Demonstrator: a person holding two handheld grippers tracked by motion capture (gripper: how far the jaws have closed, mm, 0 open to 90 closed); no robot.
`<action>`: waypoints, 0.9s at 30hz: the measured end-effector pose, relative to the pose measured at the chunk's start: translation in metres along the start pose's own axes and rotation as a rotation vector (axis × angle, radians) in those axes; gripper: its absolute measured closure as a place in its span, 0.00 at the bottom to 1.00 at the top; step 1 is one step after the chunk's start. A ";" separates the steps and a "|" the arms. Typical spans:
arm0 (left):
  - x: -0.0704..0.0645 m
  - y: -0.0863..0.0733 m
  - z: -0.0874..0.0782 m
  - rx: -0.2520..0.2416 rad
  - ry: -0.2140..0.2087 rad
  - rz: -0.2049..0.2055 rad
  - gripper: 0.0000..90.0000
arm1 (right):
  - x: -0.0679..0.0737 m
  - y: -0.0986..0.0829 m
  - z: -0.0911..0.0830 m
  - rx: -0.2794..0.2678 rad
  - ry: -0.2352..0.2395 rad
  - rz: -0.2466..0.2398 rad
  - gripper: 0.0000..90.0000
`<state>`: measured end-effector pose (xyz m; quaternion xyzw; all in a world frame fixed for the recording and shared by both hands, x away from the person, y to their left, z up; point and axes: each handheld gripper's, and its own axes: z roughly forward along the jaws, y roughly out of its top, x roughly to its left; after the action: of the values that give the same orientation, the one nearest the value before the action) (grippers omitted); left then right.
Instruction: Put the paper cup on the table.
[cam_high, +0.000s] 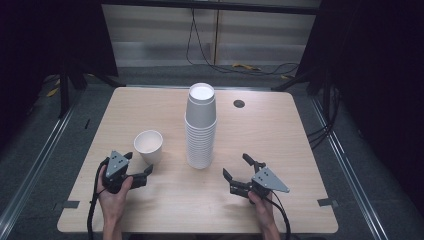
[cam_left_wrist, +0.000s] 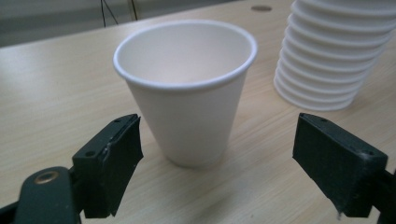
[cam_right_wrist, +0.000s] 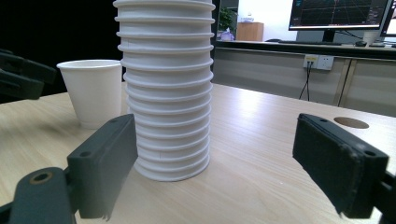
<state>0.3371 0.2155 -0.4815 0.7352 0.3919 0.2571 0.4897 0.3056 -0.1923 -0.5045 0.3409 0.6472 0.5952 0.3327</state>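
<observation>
Progress looks early: one paper cup stands apart from the cup stack. Left gripper and right gripper are both spread wide, grasping nothing.

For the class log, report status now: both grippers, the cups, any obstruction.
Left gripper open, facing single paper cup, no contact. Right gripper open, short of the cup stack. Both stand upright on the table; nothing between.
</observation>
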 end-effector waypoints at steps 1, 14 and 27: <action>-0.003 0.000 -0.002 -0.013 -0.008 0.008 0.17 | 0.000 0.000 0.000 0.000 0.000 0.000 0.15; -0.035 -0.012 0.000 -0.129 -0.053 -0.028 0.17 | -0.001 0.000 0.000 -0.005 -0.002 0.002 0.15; -0.070 -0.019 0.019 -0.145 -0.071 -0.045 0.17 | 0.000 0.000 0.000 -0.005 -0.001 0.003 0.15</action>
<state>0.3063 0.1517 -0.5059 0.6975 0.3712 0.2472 0.5609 0.3057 -0.1928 -0.5047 0.3415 0.6451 0.5970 0.3329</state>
